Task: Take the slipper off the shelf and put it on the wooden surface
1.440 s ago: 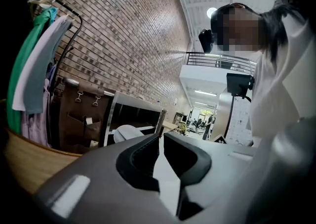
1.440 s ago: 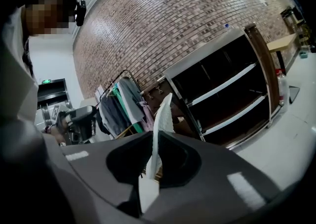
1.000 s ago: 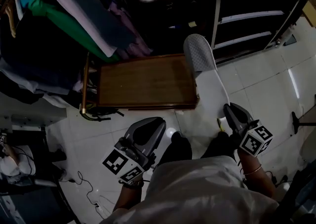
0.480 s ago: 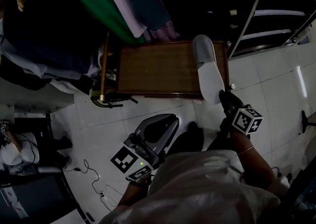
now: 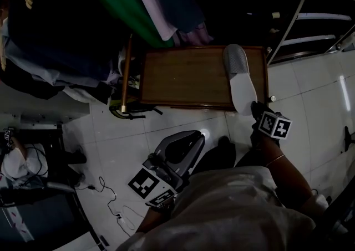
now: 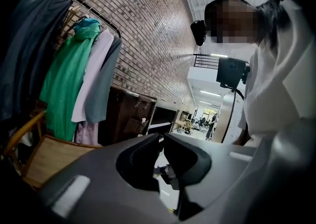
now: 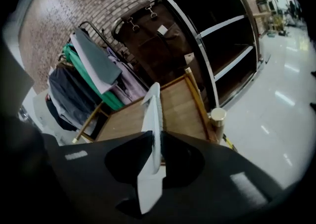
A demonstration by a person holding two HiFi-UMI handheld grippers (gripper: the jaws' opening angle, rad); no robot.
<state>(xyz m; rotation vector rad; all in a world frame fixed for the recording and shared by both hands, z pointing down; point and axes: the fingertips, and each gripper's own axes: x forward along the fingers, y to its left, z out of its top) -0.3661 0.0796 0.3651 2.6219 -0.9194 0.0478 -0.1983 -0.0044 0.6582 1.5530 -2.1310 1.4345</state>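
Note:
A white slipper point(image 5: 240, 81) with a grey toe lies lengthways over the right end of the low wooden surface point(image 5: 183, 75), its heel sticking out past the front edge. My right gripper point(image 5: 257, 109) has that heel between its jaws, which are opening while the pads still touch the sole. In the right gripper view the slipper point(image 7: 153, 112) stands on edge between the jaws of the right gripper point(image 7: 157, 139), above the wooden surface point(image 7: 180, 102). My left gripper point(image 5: 187, 140) hangs over the floor, shut and empty; its own view shows the left gripper point(image 6: 161, 139) with tips together.
A dark shelf unit point(image 5: 313, 17) with pale shelves stands at the back right. Hanging clothes point(image 5: 138, 0) on a rack crowd the back left, over the wooden surface's far edge. Cables point(image 5: 105, 200) lie on the white tiled floor at the left. A brass post point(image 7: 216, 116) marks the surface's corner.
My right gripper has carried the slipper forward and down from over the floor onto the right end of the wooden surface. The left gripper has stayed low over the floor.

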